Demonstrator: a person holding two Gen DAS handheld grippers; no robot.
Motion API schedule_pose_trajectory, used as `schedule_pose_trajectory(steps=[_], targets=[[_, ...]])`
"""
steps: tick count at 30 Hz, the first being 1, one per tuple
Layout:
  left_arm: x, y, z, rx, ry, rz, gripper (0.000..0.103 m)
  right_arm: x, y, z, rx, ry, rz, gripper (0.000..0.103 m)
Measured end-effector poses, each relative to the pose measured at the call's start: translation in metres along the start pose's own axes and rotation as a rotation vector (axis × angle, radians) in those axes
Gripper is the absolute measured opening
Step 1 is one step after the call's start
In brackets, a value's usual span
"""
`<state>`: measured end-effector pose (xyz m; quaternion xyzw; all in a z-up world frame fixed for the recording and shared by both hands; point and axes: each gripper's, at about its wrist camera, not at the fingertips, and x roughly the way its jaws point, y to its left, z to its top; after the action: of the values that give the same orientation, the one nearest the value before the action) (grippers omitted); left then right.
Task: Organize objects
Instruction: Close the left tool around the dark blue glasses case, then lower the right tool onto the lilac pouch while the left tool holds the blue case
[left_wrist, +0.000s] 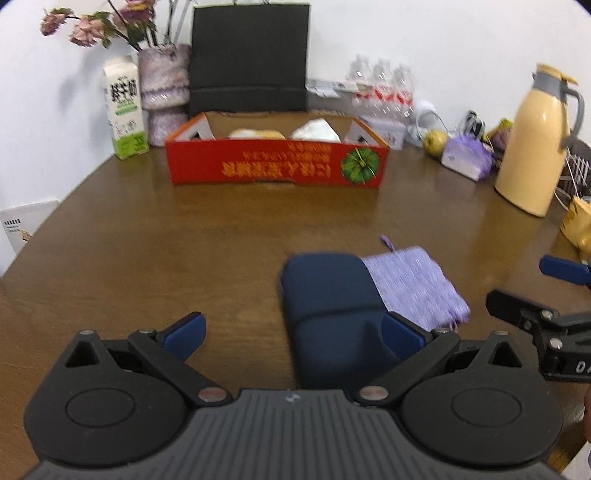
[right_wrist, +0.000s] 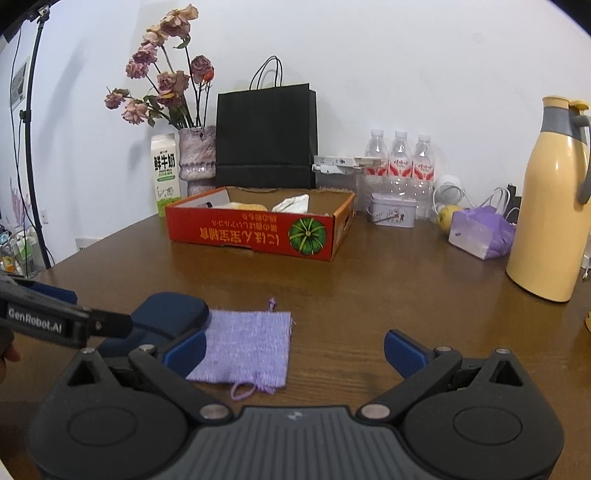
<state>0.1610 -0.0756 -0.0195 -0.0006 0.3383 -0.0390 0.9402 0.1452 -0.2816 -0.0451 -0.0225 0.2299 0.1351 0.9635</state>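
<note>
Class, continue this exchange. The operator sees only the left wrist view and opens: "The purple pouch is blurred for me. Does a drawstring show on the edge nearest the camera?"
Observer: Yes. In the right wrist view a drawstring loop trails from the near edge of the purple pouch.
Operator: The top of the black bag is cropped in my view. Does it have handles?
Observer: Yes, thin handles stand up above its top edge.
Operator: Is there anything further left than the milk carton?
Observer: A black stand rises at the far left.
</note>
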Motion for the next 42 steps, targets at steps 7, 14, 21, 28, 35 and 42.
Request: schedule_pose_trajectory(steps=[7,14,21,28,35,42], targets=[[0.016,-0.019,-0.005,0.021,0.035,-0.007,0.103,0.011,-0.013,-0.01,0.028,0.043,-0.011,0.103],[0.038,-0.029,-0.007,-0.019,0.068,0.047,0.103,0.019,-0.017,-0.016,0.036,0.072,-0.012,0.103],[0.034,-0.027,-0.008,-0.04,0.021,0.016,0.072,0.022,-0.019,-0.016,0.057,0.084,-0.009,0.103],[0.023,-0.024,-0.01,-0.032,-0.009,0.01,0.066,0.023,-0.02,-0.016,0.05,0.084,-0.016,0.103],[0.009,-0.002,-0.008,-0.064,-0.055,0.004,0.065,0.025,-0.02,-0.016,0.047,0.096,-0.035,0.103],[0.004,0.044,-0.008,-0.113,-0.064,0.077,0.065,0.029,-0.018,-0.015,0.049,0.118,-0.048,0.103]])
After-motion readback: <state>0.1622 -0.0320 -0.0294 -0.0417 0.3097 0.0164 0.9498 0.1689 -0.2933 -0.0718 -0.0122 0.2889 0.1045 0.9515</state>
